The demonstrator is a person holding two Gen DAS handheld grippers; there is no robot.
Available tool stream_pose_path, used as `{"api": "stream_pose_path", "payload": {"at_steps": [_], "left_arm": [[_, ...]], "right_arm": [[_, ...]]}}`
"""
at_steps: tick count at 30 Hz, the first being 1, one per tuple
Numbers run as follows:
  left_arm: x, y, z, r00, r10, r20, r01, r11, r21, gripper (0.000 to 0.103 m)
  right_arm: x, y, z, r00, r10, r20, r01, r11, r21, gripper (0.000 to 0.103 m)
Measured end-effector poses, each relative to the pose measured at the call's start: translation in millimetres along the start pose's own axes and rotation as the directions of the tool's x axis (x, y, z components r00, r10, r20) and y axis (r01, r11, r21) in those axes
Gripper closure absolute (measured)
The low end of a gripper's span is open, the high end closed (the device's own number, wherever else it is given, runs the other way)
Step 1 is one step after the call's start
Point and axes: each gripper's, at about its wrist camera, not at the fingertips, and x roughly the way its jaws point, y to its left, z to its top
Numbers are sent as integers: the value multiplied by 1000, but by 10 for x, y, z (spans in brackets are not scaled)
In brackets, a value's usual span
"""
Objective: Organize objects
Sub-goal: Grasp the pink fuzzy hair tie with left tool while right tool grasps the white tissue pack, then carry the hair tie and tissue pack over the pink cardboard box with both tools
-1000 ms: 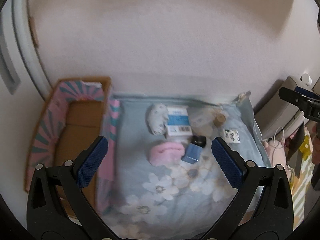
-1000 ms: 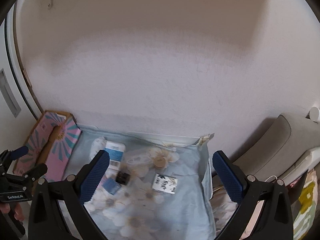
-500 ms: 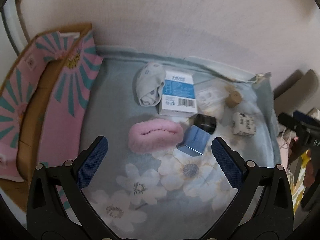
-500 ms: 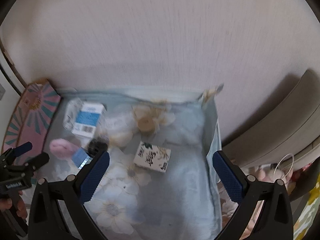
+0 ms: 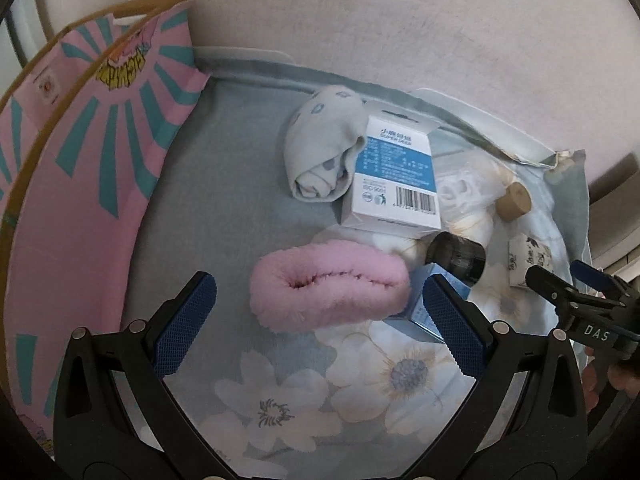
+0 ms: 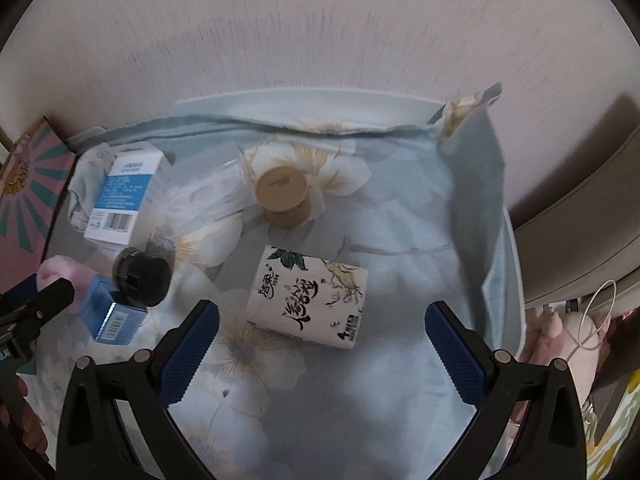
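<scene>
My left gripper [image 5: 320,320] is open just above and in front of a pink fluffy band [image 5: 328,284] lying on the floral cloth [image 5: 240,200]. Behind it lie a rolled grey sock [image 5: 324,160], a white-and-blue box [image 5: 396,184], a black jar [image 5: 456,260] and a small blue box [image 5: 424,312]. My right gripper [image 6: 322,340] is open over a white tissue pack [image 6: 308,296]. A tan round tub [image 6: 282,196] stands behind the pack. The black jar [image 6: 140,280], the small blue box [image 6: 110,316] and the white-and-blue box [image 6: 124,196] show at the left.
A cardboard box with pink and teal flaps [image 5: 80,184] stands open at the left edge of the cloth. A clear plastic packet [image 6: 204,200] lies between the boxes and the tub. The wall [image 6: 320,32] is close behind. A grey cushion [image 6: 580,216] is at the right.
Both grippers have moved down and forward toward the cloth. The pink band now lies between my left fingers, and the tissue pack lies just ahead of my right fingers.
</scene>
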Motion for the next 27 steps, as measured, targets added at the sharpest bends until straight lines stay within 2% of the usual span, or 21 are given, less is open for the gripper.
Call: {"api": "stream_pose_path", "payload": {"at_steps": [2,5,9,15,21,27], "left_arm": [[42,10,5,1000,0,-5,0,1000,-6,4],[94,29,8,1000,-13,-15,12,1000,-10,15],[129,25,-11,999,-44,-19,44,999,-18,28],[136,-46,-16,999,-39,-14,39,999,4,38],[109,-111,-42,999,-40,-9,41,999,18,49],[-27,-129,-68,998,-54,14,54,998,33,50]], "right_arm": [[59,3,-3,1000,-1,-7,1,1000,0,1],[133,21,-15,1000,-5,-19,5,1000,-7,7],[212,66,-50,999,-1,-44,0,1000,-25,26],[217,84,-72,999,7,-39,-8,999,-33,41],[195,59,-104,999,24,-38,-26,999,-28,41],[100,75,-128,1000,26,-12,-26,999,-40,41]]}}
